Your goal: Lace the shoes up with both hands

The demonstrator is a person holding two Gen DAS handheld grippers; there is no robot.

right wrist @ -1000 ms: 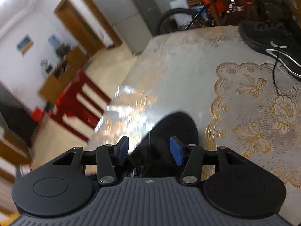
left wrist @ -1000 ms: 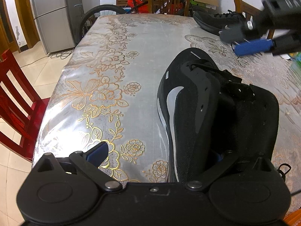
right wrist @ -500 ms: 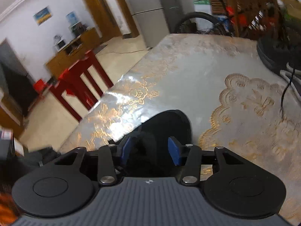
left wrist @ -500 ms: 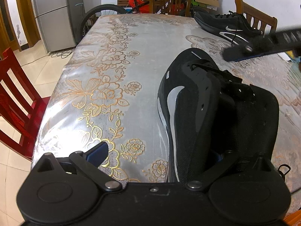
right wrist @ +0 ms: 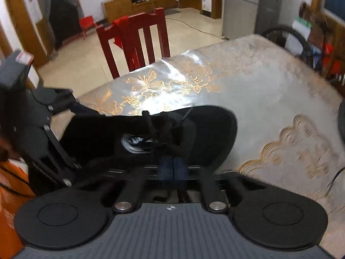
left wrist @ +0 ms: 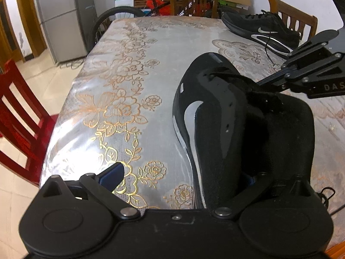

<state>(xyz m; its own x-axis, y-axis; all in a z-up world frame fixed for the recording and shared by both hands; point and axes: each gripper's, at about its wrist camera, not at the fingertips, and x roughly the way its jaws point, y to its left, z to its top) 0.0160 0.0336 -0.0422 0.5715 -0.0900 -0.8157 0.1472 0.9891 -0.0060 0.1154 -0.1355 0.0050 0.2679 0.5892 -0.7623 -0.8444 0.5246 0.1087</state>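
Left wrist: "DAS" on right claw [left wrist: 262, 84], pinched together; left claw [left wrist: 183, 177] wide, straddling shoe [left wrist: 215, 116].

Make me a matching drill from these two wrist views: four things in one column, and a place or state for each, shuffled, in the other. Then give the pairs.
Things:
1. near black shoe
2. second black shoe
3. red chair
4. right gripper

Places or states:
A. stands on the floor at the table's edge
B. lies at the far corner of the table, a lace trailing from it
C. blue pads pressed together over the near shoe's laces
D. straddled by the wide-open left gripper

Pairs: 1-D, 2-B, 3-A, 4-C
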